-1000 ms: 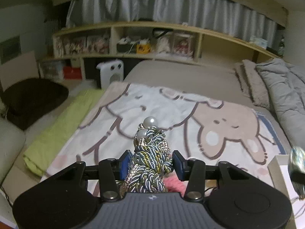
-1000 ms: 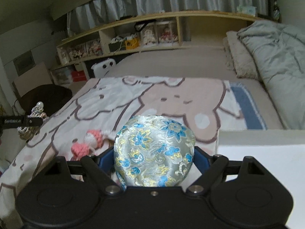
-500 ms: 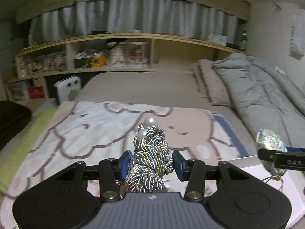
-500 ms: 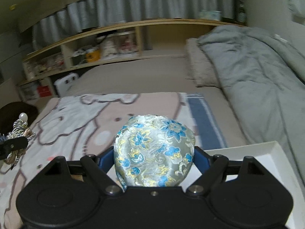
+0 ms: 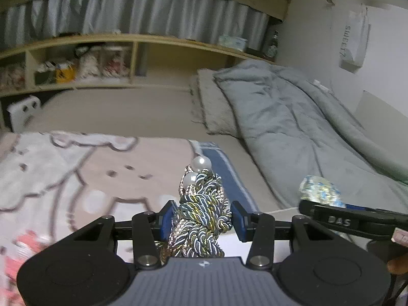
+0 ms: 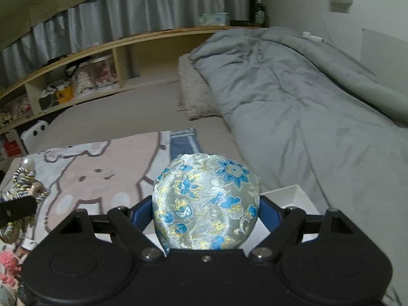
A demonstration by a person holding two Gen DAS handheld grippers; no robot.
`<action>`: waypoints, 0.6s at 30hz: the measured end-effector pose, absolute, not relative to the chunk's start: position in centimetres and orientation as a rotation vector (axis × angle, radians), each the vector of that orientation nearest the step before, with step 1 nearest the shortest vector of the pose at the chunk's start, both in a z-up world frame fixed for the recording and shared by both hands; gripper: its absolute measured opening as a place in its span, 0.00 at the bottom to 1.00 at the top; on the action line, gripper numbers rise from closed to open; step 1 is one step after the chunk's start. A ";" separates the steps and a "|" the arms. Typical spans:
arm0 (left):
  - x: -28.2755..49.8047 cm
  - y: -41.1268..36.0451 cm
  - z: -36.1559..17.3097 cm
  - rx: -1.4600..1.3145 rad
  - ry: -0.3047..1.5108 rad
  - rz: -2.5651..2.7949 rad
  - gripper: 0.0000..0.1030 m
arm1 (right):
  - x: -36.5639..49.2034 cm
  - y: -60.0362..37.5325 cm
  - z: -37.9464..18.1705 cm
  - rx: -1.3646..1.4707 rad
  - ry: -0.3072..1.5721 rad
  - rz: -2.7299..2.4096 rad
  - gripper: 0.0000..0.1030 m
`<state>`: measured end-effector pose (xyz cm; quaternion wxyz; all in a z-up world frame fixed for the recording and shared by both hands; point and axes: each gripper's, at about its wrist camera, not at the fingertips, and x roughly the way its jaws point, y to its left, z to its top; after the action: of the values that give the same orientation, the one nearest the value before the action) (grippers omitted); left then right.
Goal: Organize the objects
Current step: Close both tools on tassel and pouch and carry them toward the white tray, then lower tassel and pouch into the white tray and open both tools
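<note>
My left gripper (image 5: 202, 220) is shut on a bundle of twisted blue, gold and white cord (image 5: 201, 219) topped with two pearl beads, held above the bed. My right gripper (image 6: 206, 213) is shut on a round silver pouch with blue and yellow flowers (image 6: 206, 201). In the left wrist view the pouch (image 5: 320, 191) and the right gripper show at the right. In the right wrist view the cord bundle (image 6: 23, 191) shows at the left edge. A white tray (image 6: 293, 195) lies just below and beyond the pouch; only its far corner shows.
A cartoon-print blanket (image 5: 76, 173) covers the bed. A grey duvet (image 6: 306, 107) is heaped on the right, a fluffy pillow (image 6: 196, 99) at the head. A pink knitted doll (image 6: 9, 262) lies at the lower left. Wooden shelves (image 5: 102, 61) run behind.
Both grippers have swung to the right across the bed with their loads still held. The white tray's far corner now sits under the pouch, and the duvet fills more of each view.
</note>
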<state>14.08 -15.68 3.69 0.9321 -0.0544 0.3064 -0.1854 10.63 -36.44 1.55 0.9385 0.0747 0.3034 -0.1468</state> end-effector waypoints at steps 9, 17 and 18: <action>15.2 -18.7 -1.6 -0.227 0.700 -0.395 0.43 | 12.2 -37.0 -0.8 0.095 0.720 -0.244 0.83; 16.3 -18.9 -4.5 -0.188 0.769 -0.397 0.36 | 13.8 -37.0 -3.2 0.064 0.803 -0.212 0.83; 16.3 -18.9 -4.5 -0.177 0.773 -0.402 0.36 | 14.0 -37.1 -3.5 0.061 0.815 -0.216 0.83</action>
<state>16.29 -18.92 -4.50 0.9027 -0.0856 0.3741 -0.1944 14.01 -37.14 -3.48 0.9120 0.0294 0.3954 -0.1046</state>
